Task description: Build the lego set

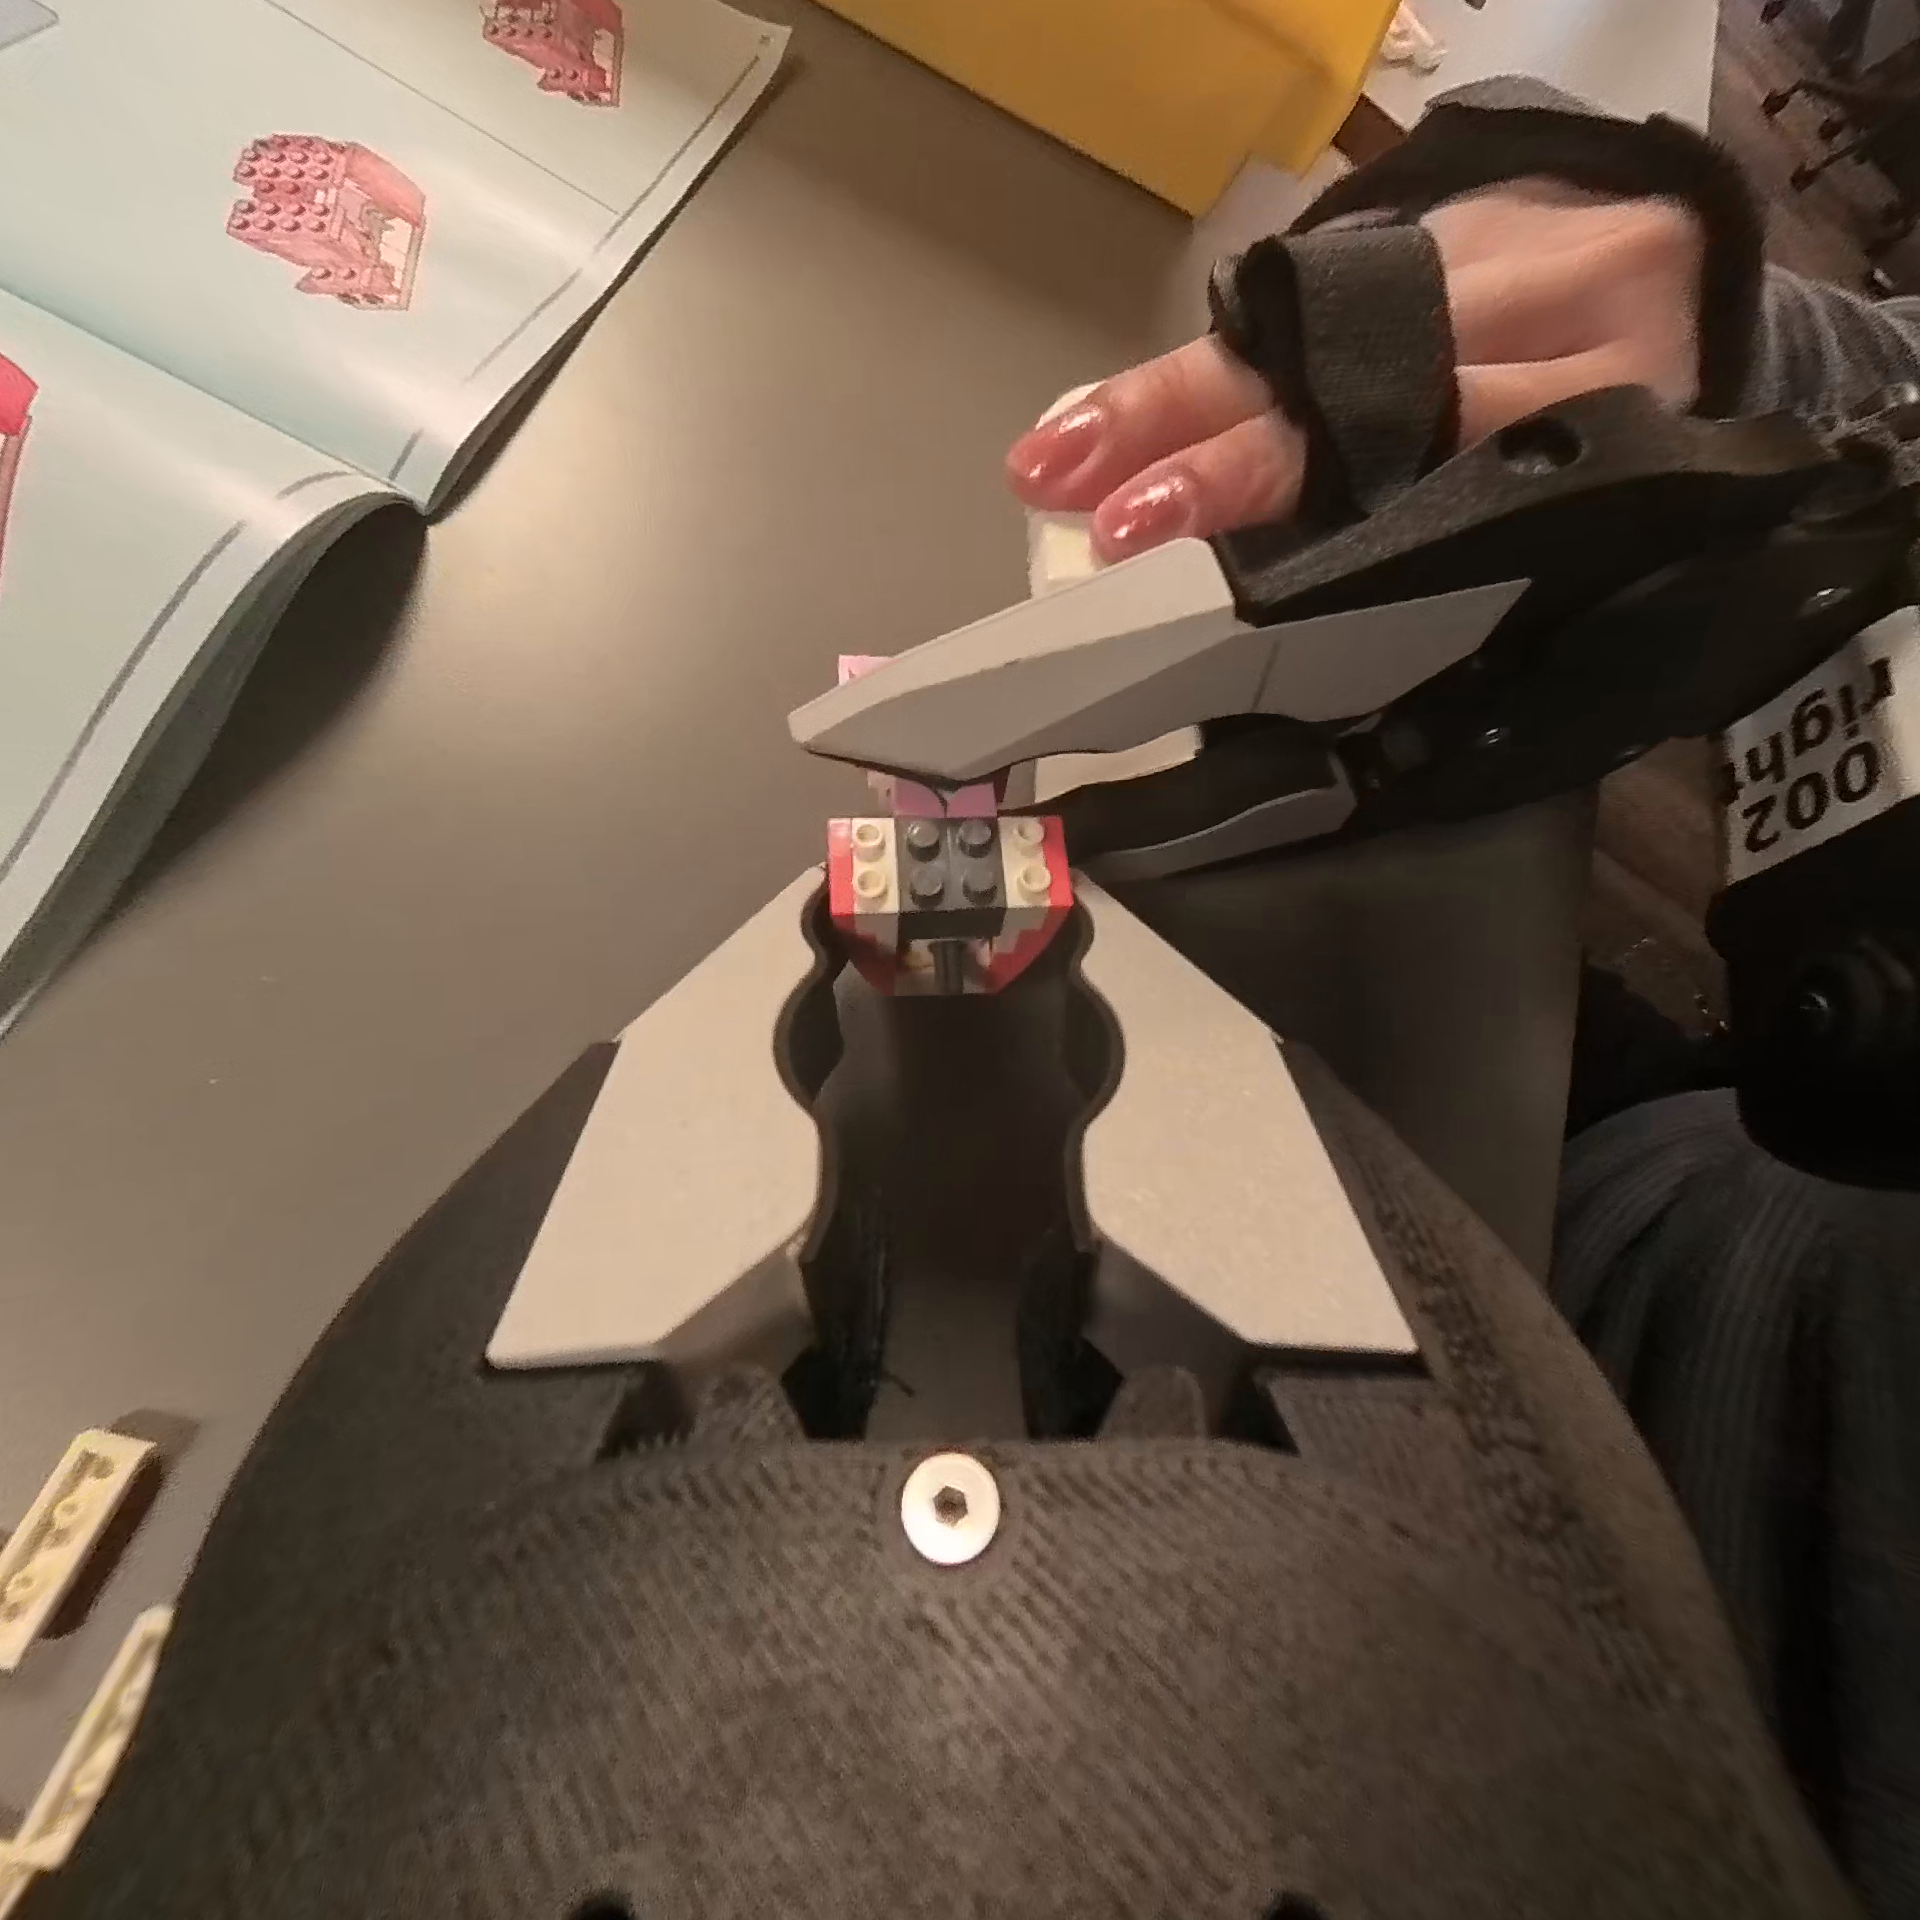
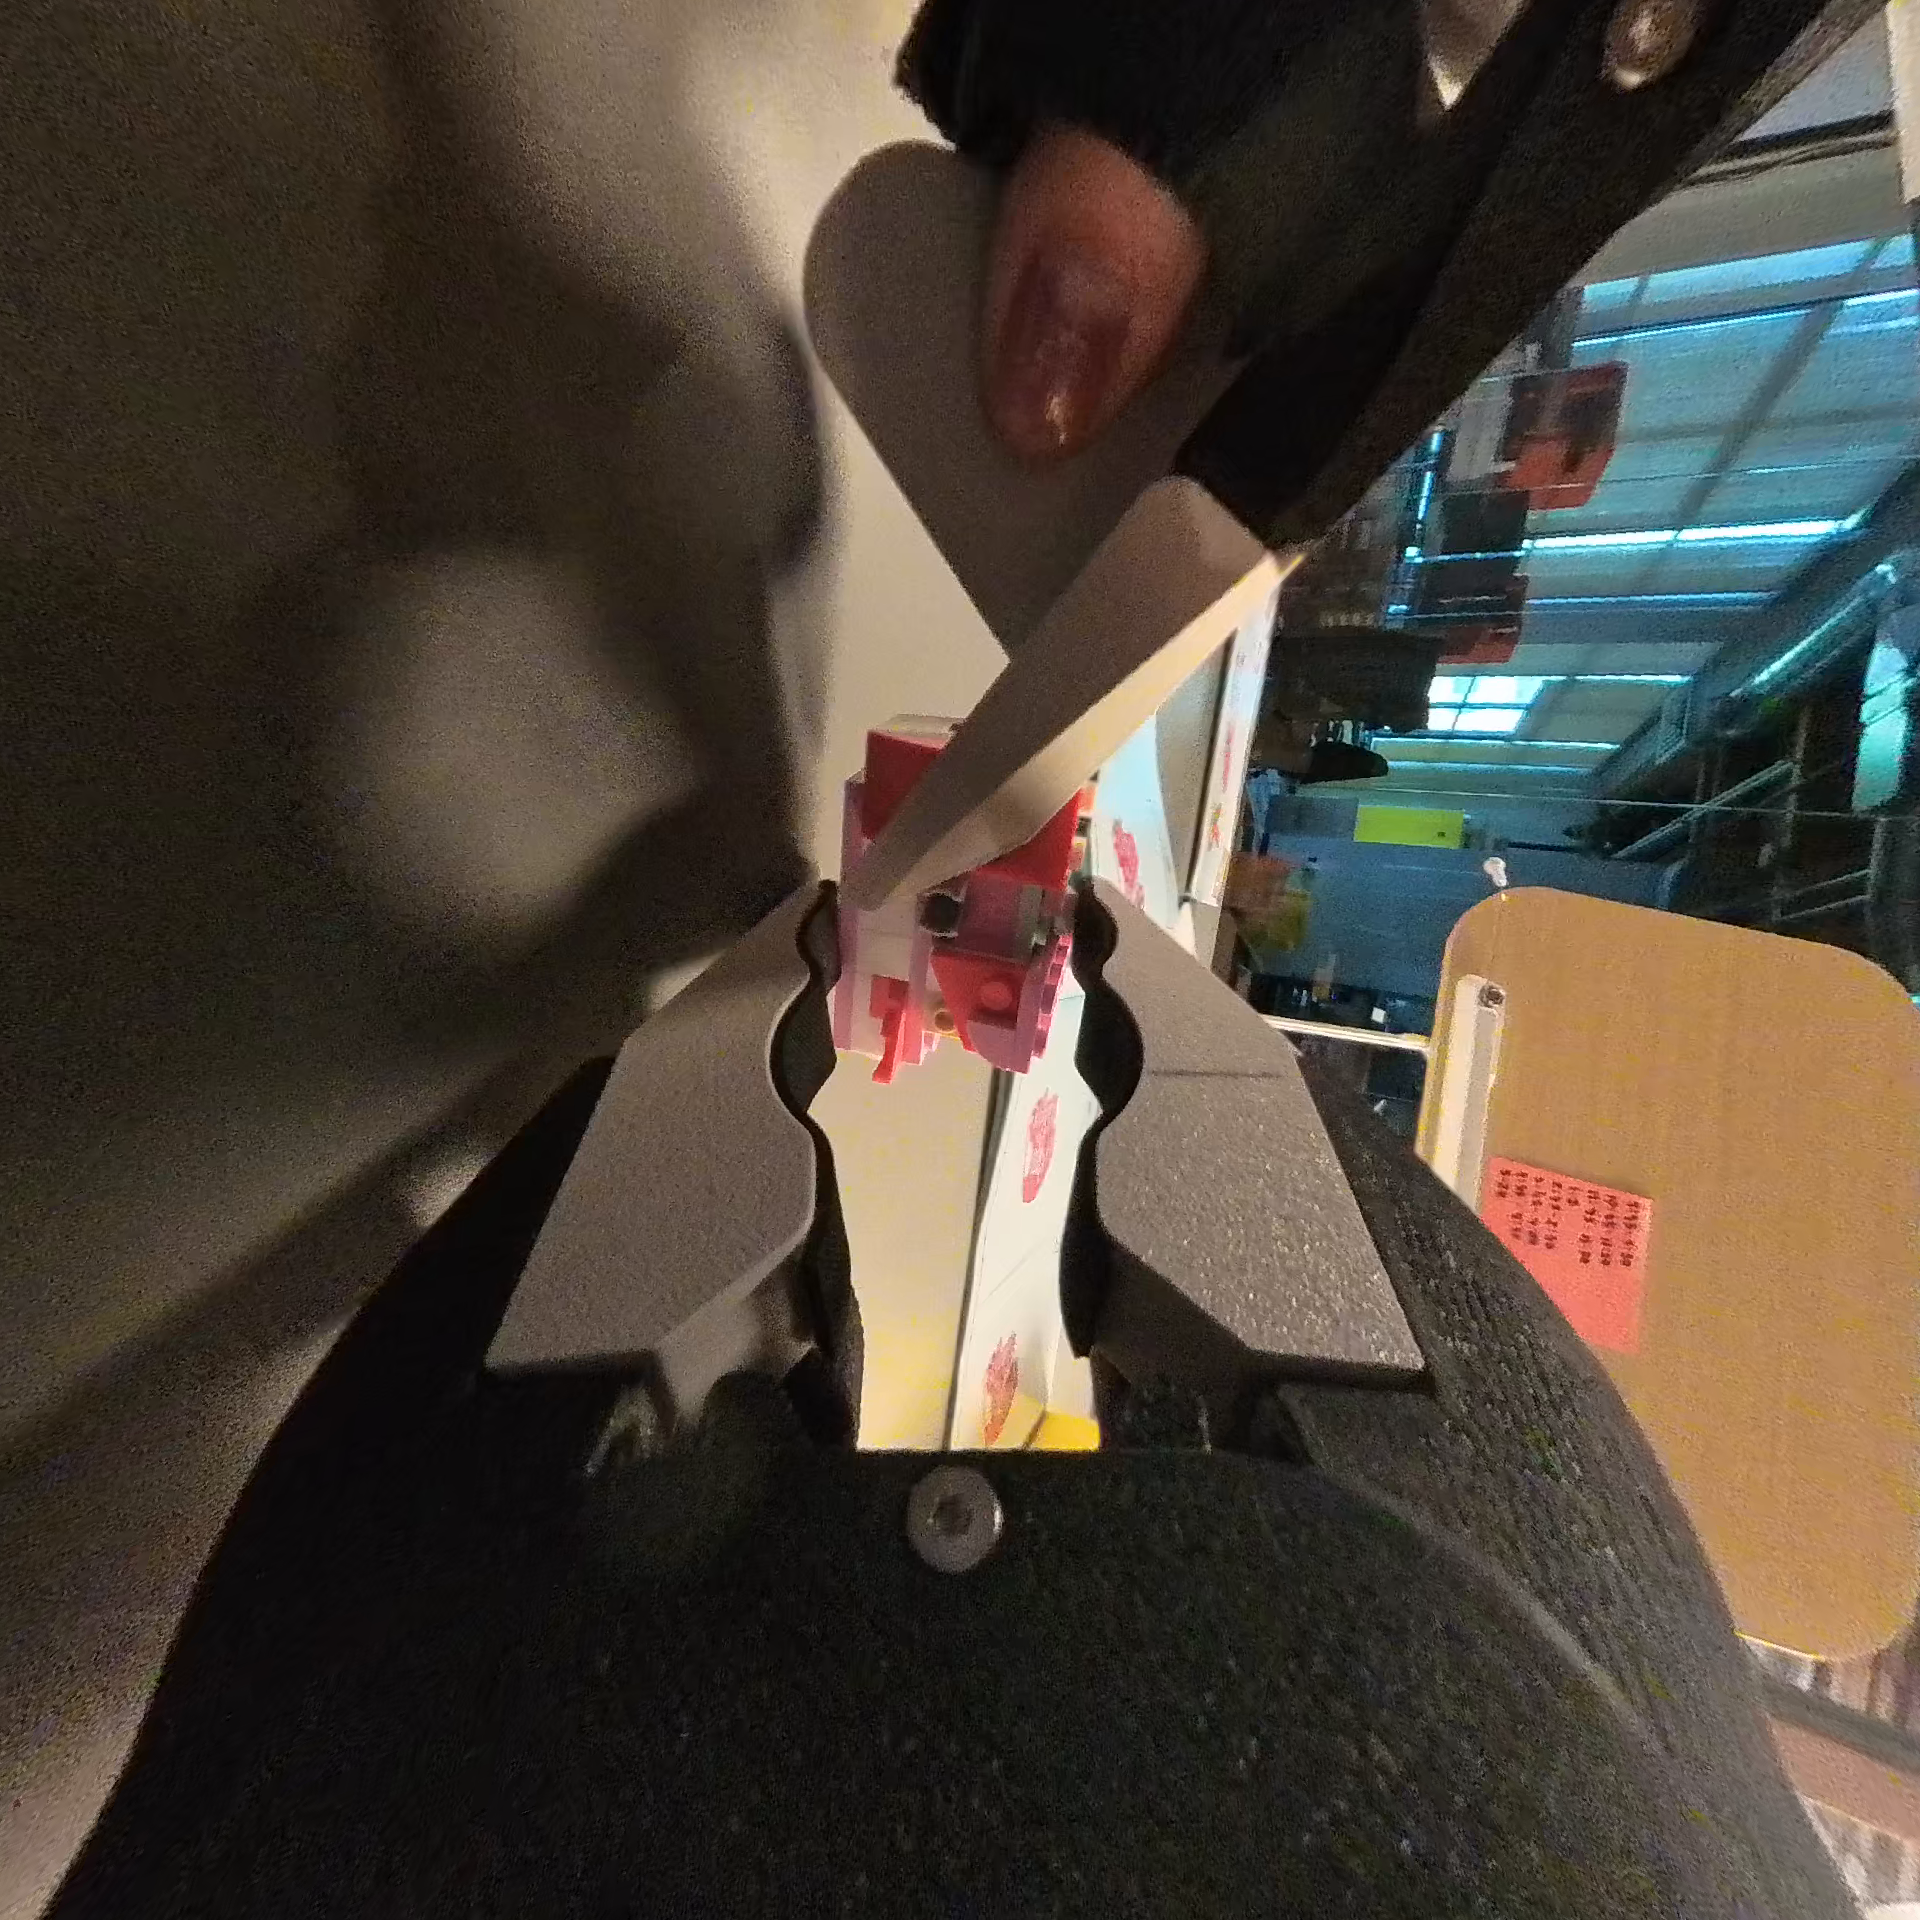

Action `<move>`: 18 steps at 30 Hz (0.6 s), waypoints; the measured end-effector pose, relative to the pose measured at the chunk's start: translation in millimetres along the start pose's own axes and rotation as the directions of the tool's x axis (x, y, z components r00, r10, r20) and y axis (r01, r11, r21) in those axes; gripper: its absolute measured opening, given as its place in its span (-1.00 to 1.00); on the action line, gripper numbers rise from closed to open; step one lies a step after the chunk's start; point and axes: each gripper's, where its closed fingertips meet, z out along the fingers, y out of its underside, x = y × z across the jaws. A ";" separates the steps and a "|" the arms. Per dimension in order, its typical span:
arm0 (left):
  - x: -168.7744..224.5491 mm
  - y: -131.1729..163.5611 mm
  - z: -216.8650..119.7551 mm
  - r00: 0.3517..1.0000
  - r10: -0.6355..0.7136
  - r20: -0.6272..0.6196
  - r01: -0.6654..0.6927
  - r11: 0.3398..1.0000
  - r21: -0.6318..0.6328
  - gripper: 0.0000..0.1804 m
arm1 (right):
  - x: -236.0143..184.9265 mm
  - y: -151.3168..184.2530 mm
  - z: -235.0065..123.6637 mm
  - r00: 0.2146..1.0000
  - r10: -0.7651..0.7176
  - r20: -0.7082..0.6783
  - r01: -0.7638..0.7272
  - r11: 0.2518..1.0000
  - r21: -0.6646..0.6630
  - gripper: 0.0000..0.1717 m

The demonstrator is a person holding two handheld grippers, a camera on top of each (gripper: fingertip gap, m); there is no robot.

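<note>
Left wrist view: brick model (image 1: 943, 902), red, white and black with pink parts behind, clamped at the fingertips of the left gripper (image 1: 948, 914), lifted clear of the counter (image 1: 644, 644). Right wrist view: same model (image 2: 956, 935) pinched between the pads of the right gripper (image 2: 954, 940) too, so gripped from two sides at once, with one left finger (image 2: 1049, 769) lying across it.

Risks, as judgement: opposing pulls or a twist likely to split the model at a seam; small pink parts prone to pop off and drop; slim purchase at the fingertips apt to slip.

Further out: open instruction booklet (image 1: 260, 343) on the counter, loose cream plates (image 1: 62, 1538) at the near left edge. Yellow box (image 1: 1122, 73) at the far edge, contents out of sight.
</note>
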 end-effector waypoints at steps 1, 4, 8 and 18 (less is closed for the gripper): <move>0.3 0.8 0.8 1.000 -0.003 -0.002 0.003 1.000 -0.001 -0.57 | -0.3 0.2 -0.3 1.000 0.002 0.001 -0.002 1.000 -0.001 -0.49; 0.6 -1.9 1.2 1.000 -0.022 0.001 0.021 0.999 0.029 -0.57 | 0.3 1.0 -0.7 0.999 0.037 -0.002 -0.037 0.999 0.002 -0.49; -2.2 -3.0 3.5 0.998 -0.026 0.061 0.022 0.998 0.066 -0.42 | 3.1 -0.6 -1.7 0.993 0.115 -0.019 -0.114 0.993 0.034 -0.49; 1.4 -10.1 3.2 0.996 -0.023 0.091 0.010 0.990 0.140 -0.60 | 3.5 -3.9 -6.4 0.931 0.365 -0.001 -0.359 0.916 0.179 -0.48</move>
